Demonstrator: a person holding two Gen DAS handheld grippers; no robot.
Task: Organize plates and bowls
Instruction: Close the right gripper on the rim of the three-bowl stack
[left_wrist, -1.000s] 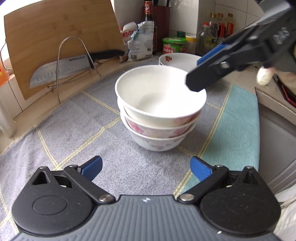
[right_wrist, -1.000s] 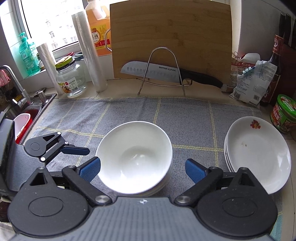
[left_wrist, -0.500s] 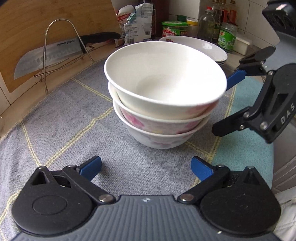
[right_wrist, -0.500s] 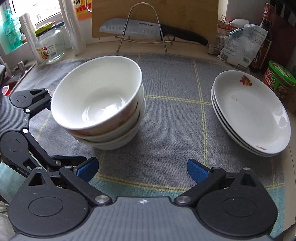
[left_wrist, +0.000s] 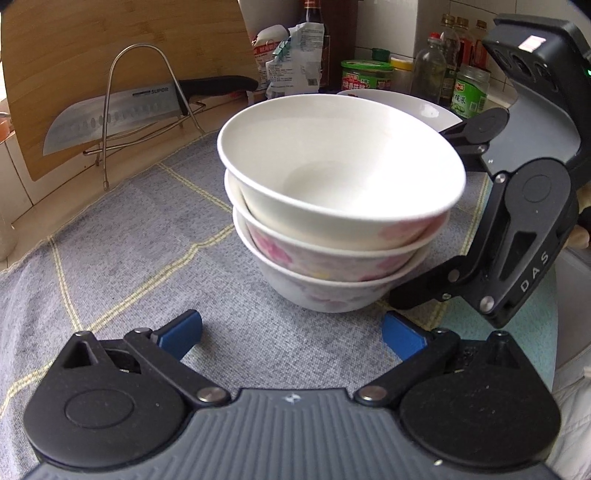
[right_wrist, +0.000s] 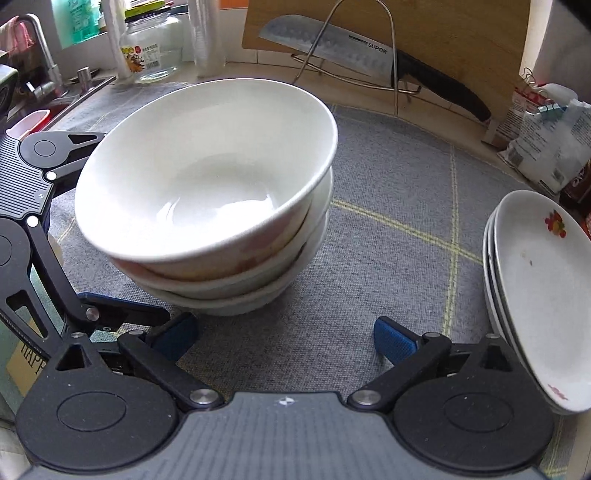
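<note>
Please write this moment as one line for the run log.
left gripper: open, empty | right gripper: open, empty | bowl stack: three, on cloth | plates: stacked beside

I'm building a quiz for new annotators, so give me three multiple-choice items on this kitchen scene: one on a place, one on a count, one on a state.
1. Where does the stack of white shallow plates lie in the right wrist view?
A. Right of the bowls
B. Inside the top bowl
C. On the bamboo cutting board

2. How many white ceramic bowls are nested in the stack on the grey checked cloth?
A. Two
B. Three
C. Five

3. How is the left gripper?
A. Shut on a bowl
B. Shut on a plate
C. Open, holding nothing

Answers: 1 A, the plates sit at the right edge, apart from the bowls. 2 B, three rims show one above another. 3 C, its blue pads stand wide apart over bare cloth, short of the bowls.
</note>
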